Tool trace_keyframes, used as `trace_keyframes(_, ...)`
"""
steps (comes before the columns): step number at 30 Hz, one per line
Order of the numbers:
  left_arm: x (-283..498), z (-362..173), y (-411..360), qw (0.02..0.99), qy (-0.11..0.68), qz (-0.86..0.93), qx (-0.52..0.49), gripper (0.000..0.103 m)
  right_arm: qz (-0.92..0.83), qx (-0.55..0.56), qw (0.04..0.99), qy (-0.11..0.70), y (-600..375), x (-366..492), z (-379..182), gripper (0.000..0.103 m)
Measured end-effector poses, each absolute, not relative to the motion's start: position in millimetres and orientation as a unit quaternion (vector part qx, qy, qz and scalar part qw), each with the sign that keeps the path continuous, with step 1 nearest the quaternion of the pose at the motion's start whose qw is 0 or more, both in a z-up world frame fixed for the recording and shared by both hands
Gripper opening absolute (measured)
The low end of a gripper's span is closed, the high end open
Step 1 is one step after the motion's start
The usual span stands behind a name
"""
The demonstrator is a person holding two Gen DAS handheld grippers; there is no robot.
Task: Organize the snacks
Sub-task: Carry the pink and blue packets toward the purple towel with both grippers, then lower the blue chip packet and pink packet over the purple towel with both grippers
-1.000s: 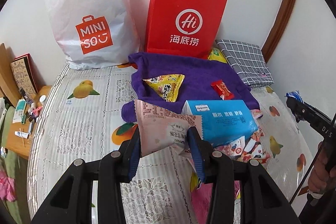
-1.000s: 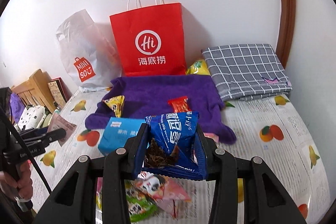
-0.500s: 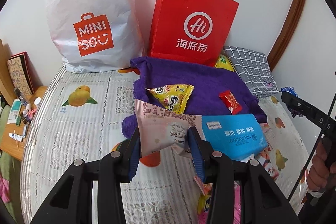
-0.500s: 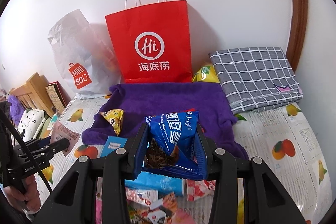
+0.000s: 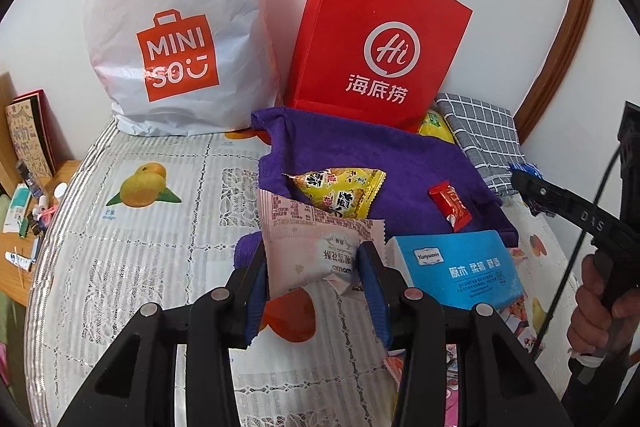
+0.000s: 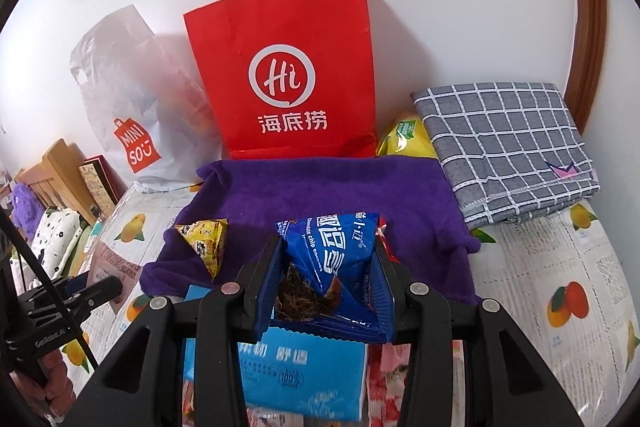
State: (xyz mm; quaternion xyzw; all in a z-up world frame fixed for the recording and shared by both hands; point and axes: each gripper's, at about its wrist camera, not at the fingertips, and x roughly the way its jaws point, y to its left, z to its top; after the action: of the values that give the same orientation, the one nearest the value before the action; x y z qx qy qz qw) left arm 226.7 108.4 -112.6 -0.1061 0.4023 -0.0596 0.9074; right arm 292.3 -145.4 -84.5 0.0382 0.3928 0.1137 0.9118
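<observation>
Left tool (image 5: pixel 313 269) clamping pale pink packet (image 5: pixel 308 247), upside-down print

Grey checked folded cloth (image 6: pixel 508 147)

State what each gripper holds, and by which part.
Left gripper grips a pink packet across its lower end. Right gripper grips a blue cookie packet by its side edges.

**Snacks in the air and on the towel**

A pale pink snack packet (image 5: pixel 308 247) is held upright above the fruit-print cover. A blue chocolate-chip cookie packet (image 6: pixel 334 259) is held upright over the purple towel (image 6: pixel 332 187). On the towel lie a yellow triangular packet (image 5: pixel 340 193) and a small red packet (image 5: pixel 450 205).
</observation>
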Motion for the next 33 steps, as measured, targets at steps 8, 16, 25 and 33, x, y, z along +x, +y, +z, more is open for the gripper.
trace_keyframes(8,230,-117,110,0.907,0.402,-0.06,-0.106,0.041,0.119,0.033,0.911,0.394,-139,318,-95,0.042)
trace_keyframes(16,234,-125,107,0.903,0.409,-0.07,-0.107,0.041,0.122,0.034,0.905,0.405,-135,333,-112,0.042)
trace_keyframes(25,236,-129,110,0.901,0.414,-0.066,-0.113,0.041,0.139,0.049,0.887,0.438,-136,343,-135,0.042)
trace_keyframes(33,236,-128,109,0.9,0.414,-0.071,-0.113,0.041,0.142,0.062,0.88,0.449,-140,346,-139,0.042)
